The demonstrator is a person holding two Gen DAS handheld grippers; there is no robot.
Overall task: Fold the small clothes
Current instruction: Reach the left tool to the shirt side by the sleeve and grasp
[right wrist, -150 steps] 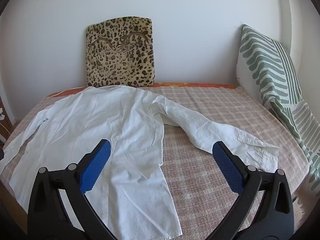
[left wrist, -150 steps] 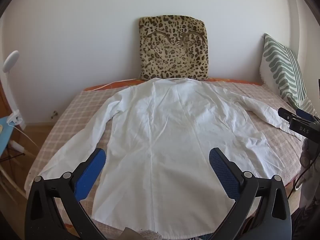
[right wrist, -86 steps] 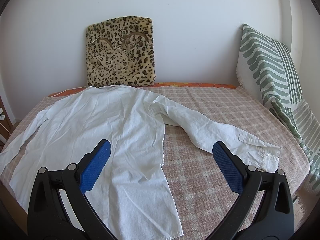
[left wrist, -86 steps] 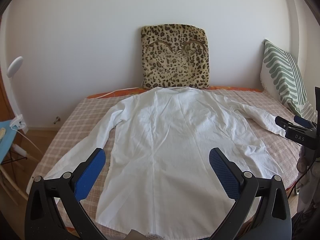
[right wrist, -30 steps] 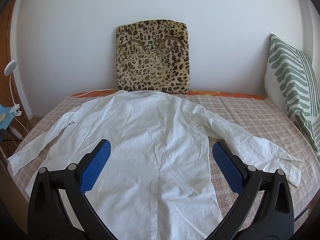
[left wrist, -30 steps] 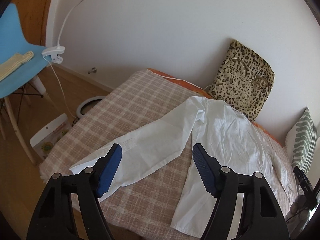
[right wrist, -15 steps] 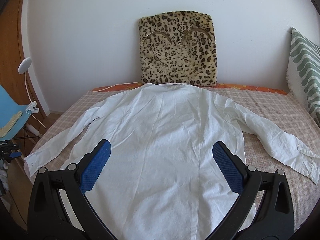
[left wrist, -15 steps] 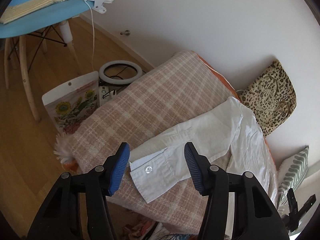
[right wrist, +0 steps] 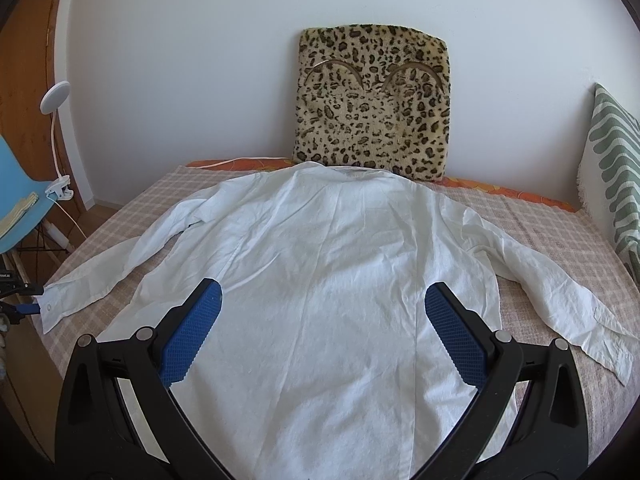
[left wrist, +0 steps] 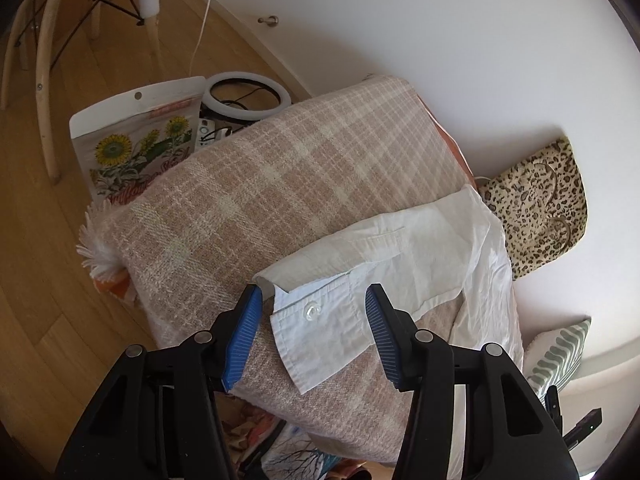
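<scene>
White shirt (right wrist: 328,280) all over, cuff button clear (left wrist: 311,312). Under it, a pink-and-cream plaid blanket (left wrist: 280,168) with a white fringe. Beyond the right gripper (right wrist: 326,320), black frame with blue pads, a leopard-print cushion (right wrist: 374,100); to its right a green-and-white striped pillow (right wrist: 612,168). Left: light-blue chair (right wrist: 16,196), white lamp (right wrist: 56,98).

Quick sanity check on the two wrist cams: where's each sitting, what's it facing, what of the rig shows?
Left wrist: over the bed's left edge, looking down at the shirt cuff; the open left gripper frames it.
Right wrist: at the bed's near edge, facing the wall across the white shirt; the open right gripper shows below.
Shared: shirt, plaid blanket, leopard cushion, striped pillow.
</scene>
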